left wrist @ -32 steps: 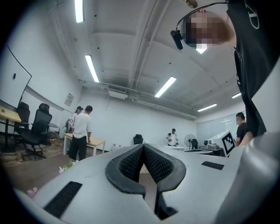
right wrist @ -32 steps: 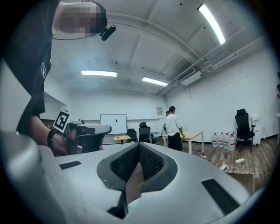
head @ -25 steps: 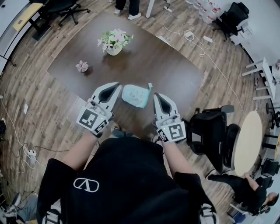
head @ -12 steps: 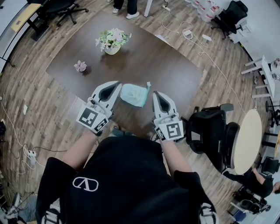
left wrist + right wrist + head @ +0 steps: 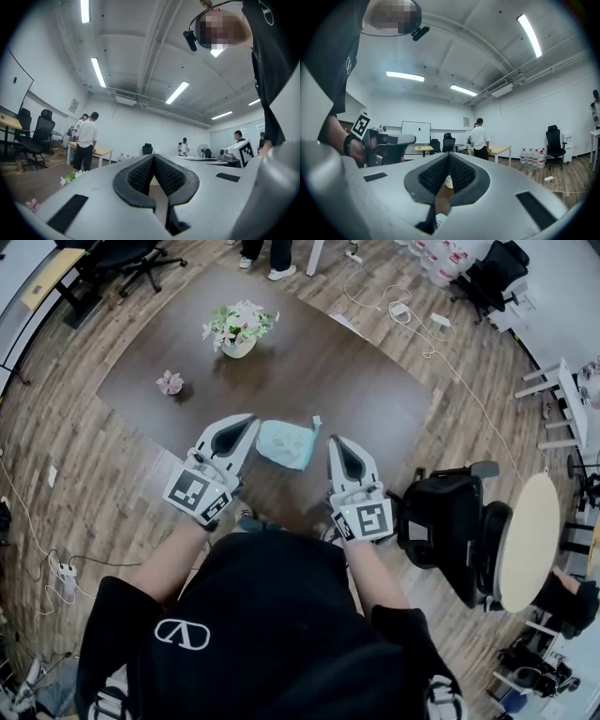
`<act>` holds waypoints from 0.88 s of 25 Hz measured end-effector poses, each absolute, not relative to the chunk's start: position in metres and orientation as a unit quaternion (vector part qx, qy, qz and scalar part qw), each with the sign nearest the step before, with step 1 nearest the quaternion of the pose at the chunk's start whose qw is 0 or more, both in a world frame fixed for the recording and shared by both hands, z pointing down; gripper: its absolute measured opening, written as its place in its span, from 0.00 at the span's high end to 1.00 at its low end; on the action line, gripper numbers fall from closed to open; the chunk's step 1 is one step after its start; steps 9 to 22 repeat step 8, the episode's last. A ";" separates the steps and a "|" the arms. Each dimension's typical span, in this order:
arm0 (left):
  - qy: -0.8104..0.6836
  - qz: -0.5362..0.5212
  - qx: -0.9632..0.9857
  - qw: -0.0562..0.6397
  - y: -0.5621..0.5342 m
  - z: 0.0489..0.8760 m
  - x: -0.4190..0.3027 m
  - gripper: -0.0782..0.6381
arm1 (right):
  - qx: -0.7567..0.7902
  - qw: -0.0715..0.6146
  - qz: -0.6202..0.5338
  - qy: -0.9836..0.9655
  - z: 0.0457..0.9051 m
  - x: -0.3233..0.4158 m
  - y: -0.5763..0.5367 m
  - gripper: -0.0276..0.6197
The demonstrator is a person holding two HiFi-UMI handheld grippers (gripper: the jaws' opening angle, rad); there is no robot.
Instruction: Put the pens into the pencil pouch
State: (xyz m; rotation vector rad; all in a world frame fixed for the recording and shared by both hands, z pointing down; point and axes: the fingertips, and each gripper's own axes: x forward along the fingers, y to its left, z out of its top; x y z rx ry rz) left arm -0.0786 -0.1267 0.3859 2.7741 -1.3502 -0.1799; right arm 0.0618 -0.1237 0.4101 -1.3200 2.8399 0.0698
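No change is noted: left gripper (image 5: 249,422) and right gripper (image 5: 336,441) are held closed and empty at 9 and 3 o'clock of the pencil pouch (image 5: 286,444). No pens are seen; loading is judged not under way.

pencil pouch (image 5: 286,443): I see pale blue-green
table (image 5: 366,390): dark brown
left gripper (image 5: 250,421), right gripper (image 5: 335,441): grey-white, my black-and-white square marks
flowers (image 5: 239,322), 11 o'clock: pink, white, green
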 end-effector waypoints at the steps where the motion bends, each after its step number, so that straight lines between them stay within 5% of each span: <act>1: -0.437 -0.058 0.897 0.026 -0.126 0.386 -0.079 0.89 | -0.422 0.005 0.022 0.906 0.410 0.062 -0.123 0.96; 22: -0.438 -0.056 0.897 0.032 -0.127 0.388 -0.085 0.89 | -0.424 0.005 0.026 0.905 0.408 0.059 -0.125 0.96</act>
